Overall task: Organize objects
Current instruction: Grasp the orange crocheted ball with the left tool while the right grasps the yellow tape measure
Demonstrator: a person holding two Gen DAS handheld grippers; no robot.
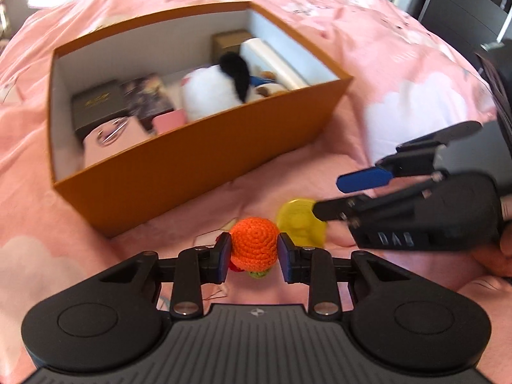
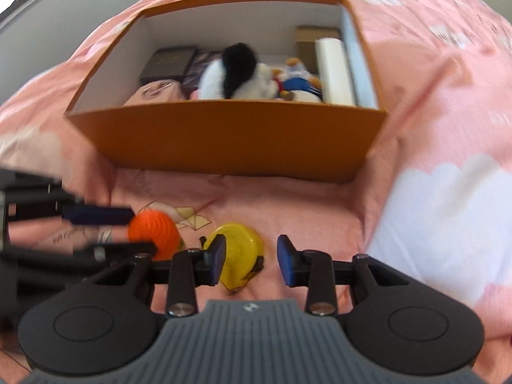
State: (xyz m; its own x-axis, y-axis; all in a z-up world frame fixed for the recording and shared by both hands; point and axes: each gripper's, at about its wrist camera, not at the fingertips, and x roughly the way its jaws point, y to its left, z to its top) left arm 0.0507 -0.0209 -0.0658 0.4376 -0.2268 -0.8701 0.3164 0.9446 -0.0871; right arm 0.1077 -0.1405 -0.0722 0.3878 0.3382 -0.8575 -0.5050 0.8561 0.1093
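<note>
An orange crochet toy (image 1: 254, 240) with a green bit underneath sits between the blue pads of my left gripper (image 1: 254, 251), which is shut on it just above the pink bedspread. In the right wrist view the same toy (image 2: 153, 230) shows at the left, held by the left gripper (image 2: 140, 232). A yellow plastic toy (image 2: 236, 240) lies on the bedspread under my right gripper (image 2: 251, 252). That gripper is open: its left pad overlaps the toy and its right pad stands apart. From the left wrist view, the right gripper (image 1: 329, 196) hovers over the yellow toy (image 1: 300, 224).
An open orange box (image 1: 198, 166) (image 2: 224, 134) stands just beyond both toys. It holds a white and black plush (image 2: 236, 73), dark flat boxes, pink items, a small doll and a white roll. The pink bedspread (image 2: 432, 96) spreads all around.
</note>
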